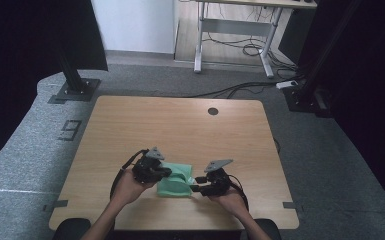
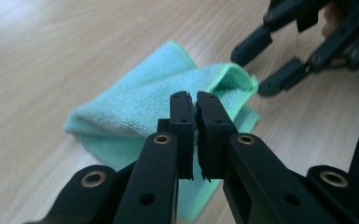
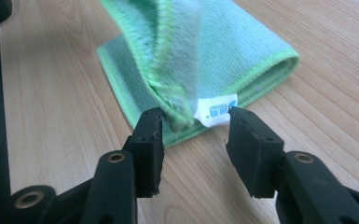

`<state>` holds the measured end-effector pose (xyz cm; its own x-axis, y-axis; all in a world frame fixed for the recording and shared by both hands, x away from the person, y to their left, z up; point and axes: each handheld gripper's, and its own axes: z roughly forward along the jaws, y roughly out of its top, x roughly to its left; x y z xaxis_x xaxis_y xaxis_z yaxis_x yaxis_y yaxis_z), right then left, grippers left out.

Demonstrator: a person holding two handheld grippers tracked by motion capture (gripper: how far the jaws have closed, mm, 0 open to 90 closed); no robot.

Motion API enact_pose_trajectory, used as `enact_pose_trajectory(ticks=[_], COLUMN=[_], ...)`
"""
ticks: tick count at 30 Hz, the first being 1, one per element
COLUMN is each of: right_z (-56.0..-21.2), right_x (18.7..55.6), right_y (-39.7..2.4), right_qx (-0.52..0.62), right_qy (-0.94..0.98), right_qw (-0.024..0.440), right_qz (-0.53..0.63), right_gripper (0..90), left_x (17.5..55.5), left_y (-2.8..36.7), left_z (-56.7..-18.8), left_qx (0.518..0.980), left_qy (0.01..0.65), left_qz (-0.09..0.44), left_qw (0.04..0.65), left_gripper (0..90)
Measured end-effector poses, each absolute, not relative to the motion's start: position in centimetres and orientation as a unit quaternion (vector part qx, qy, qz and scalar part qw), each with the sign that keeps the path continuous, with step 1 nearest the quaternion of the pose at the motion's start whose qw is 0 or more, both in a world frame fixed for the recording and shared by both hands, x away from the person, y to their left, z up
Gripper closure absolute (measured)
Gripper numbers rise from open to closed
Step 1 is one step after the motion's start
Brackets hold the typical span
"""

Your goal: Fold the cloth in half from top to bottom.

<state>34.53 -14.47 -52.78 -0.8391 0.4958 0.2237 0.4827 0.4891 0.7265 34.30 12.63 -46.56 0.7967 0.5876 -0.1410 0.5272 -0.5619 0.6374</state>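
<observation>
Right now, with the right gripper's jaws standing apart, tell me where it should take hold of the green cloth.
Grip the raised corner by the white label on the green cloth. That corner stands up off the table between the right gripper pads, so probably close straight on, coming level from the cloth's right end.

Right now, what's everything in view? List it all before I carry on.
cloth: one, green, folded, on the near middle of the table, one layer lifted
label: one, white, on the cloth's corner, between the right gripper's jaws
table: one, light wood, centre
hole: one, dark, round, far side of the table
desk: one, grey legs, across the floor
cables: several, black, on the floor beyond the table
left gripper: one, black, shut on the cloth
right gripper: one, black, jaws apart at the cloth's corner
hands: two, near edge, holding the grippers
</observation>
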Motion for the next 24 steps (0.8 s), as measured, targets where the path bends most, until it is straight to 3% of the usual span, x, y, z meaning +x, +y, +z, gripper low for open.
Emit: enact_pose_trajectory(ticks=[10, 16, 24], right_z=[-52.7, -52.5, -51.4], right_x=[34.4, 34.6, 35.1], right_y=[-15.9, -16.1, -14.9], right_qx=[0.297, 0.309, 0.304], right_qy=[0.859, 0.853, 0.852], right_qw=[0.023, 0.034, 0.048], right_qz=[0.418, 0.418, 0.424], right_gripper=[50.9, 47.1, 40.1], left_x=[32.4, 31.7, 33.9], left_y=[14.9, 16.7, 17.7], left_z=[-48.9, -47.6, -46.1], left_qx=[0.883, 0.871, 0.849], left_qy=[0.328, 0.33, 0.356], left_qz=[0.018, 0.049, 0.088], left_qw=[0.334, 0.359, 0.381], left_gripper=[76.8, 53.0, 30.2])
